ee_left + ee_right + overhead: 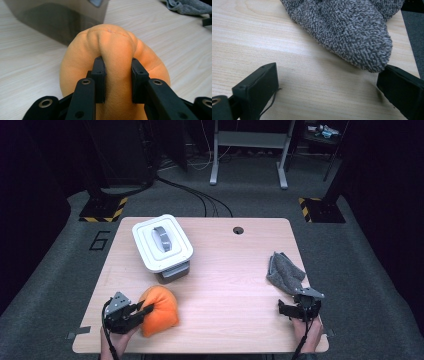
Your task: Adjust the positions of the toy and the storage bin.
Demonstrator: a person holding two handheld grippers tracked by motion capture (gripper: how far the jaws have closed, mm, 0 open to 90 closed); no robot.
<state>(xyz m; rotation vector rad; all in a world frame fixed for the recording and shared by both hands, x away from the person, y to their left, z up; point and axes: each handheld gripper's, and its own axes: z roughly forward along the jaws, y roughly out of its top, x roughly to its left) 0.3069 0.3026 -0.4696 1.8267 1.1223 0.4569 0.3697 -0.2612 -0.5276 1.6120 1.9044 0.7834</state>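
Soft and orange, the cushion [115, 70] is pinched in a fold by the left gripper [117, 80] near the front left of the table [225, 285]. Just behind it sits a grey box with a white lid [162, 242]. If the fold slips out, the cushion could flop down or bump the box. Far to the right, the right gripper [327, 92] is spread wide, right beside a grey cloth [347, 30], holding nothing.
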